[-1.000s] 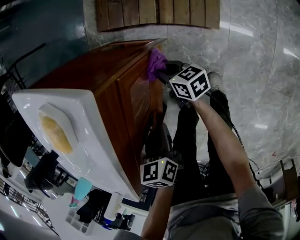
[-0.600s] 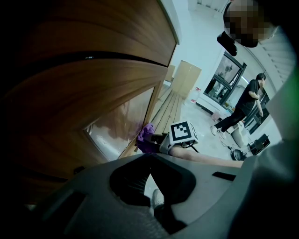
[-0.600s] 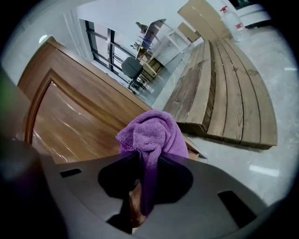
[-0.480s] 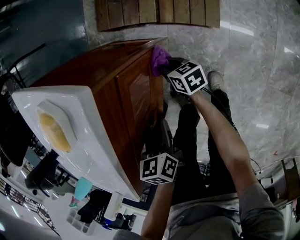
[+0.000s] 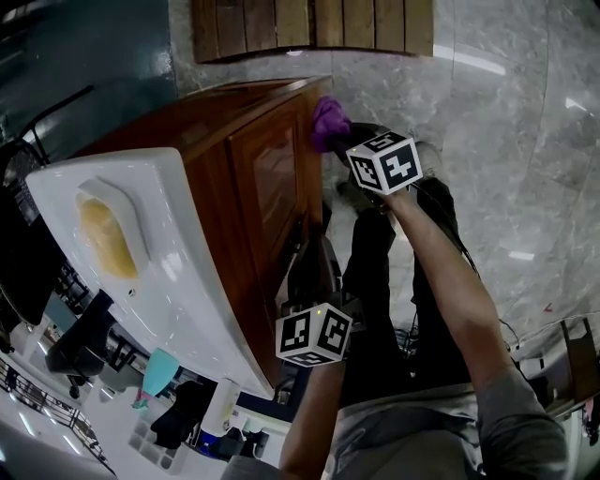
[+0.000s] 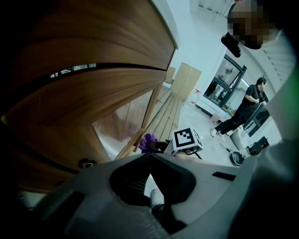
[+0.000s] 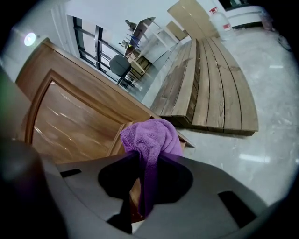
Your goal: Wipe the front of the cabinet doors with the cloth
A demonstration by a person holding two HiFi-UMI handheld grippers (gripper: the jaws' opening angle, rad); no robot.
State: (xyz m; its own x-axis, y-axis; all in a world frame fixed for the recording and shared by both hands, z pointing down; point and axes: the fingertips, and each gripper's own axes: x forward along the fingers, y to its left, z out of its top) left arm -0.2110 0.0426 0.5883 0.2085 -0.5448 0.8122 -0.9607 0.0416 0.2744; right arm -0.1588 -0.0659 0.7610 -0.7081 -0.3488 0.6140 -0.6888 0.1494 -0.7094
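Note:
The brown wooden cabinet [image 5: 225, 131] stands at my left, its panelled door [image 5: 274, 192] facing the person's legs. My right gripper [image 5: 339, 137] is shut on a purple cloth [image 5: 329, 122], which sits at the far top corner of the cabinet front. In the right gripper view the cloth [image 7: 152, 137] bulges out above the right gripper [image 7: 148, 161], beside the door frame [image 7: 70, 116]. My left gripper [image 6: 149, 162] hangs low near the door's near end, jaws together and empty. From there the cloth [image 6: 148, 141] shows far off.
A white sink [image 5: 112, 248] tops the cabinet. A slatted wooden platform [image 5: 314, 26] lies on the marble floor [image 5: 506, 122] beyond the cabinet. The person's legs stand close to the door. Another person [image 6: 247, 105] stands far off.
My right gripper has carried the purple cloth a little to the right along the door's top, toward the cabinet's far corner. The left gripper has barely moved.

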